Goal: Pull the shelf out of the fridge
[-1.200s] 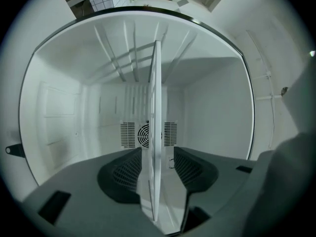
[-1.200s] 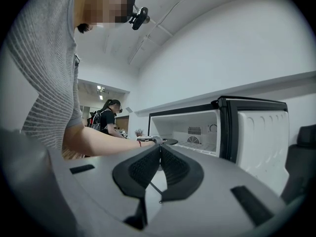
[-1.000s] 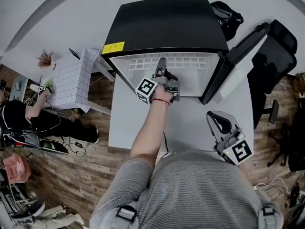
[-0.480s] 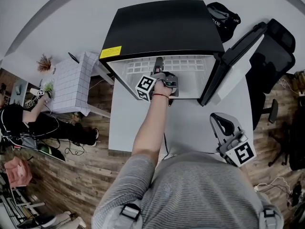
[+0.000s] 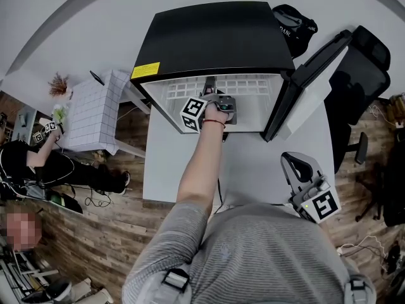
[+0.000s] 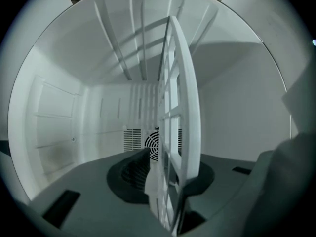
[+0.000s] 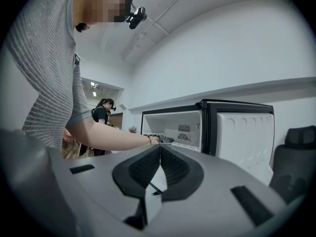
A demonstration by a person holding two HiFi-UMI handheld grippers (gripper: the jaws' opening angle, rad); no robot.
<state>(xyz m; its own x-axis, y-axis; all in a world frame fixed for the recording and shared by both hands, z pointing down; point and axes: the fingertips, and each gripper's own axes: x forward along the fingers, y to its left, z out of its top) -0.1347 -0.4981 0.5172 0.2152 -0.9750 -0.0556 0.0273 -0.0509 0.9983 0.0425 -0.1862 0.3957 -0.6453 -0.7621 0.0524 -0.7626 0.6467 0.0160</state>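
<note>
**Clerk:** Room and surface first?

**Inspector:** A pale wall (image 5: 76, 18) is running behind, and a wood-plank floor (image 5: 95, 233) is showing on both sides. A white table (image 5: 247, 163) is carrying a black fridge (image 5: 215, 37), whose door (image 5: 310, 81) is standing swung open to the right.

**Clerk:** Surroundings, obstructions?

**Inspector:** A white gridded cabinet (image 5: 95, 106) is standing left of the table. A black office chair (image 5: 370, 68) is sitting beyond the door, a dark bag (image 5: 294, 24) is lying behind the fridge, and a second person (image 5: 44, 163) is sitting at far left. The open door is crowding the right of the opening.

**Clerk:** The shelf?

**Inspector:** The white grid shelf (image 6: 182, 93) is sitting inside the fridge. The left gripper (image 5: 209, 84) is reaching in, its jaws closing onto the front rim, which is filling the gap between the pads.

**Clerk:** The other tongs?

**Inspector:** The right gripper (image 5: 293, 162) is hanging over the table's near right, jaws pressed together on nothing.

**Clerk:** Changes?

**Inspector:** A second ago the left gripper was sitting nearer the opening's front edge; it is now further in.
</note>
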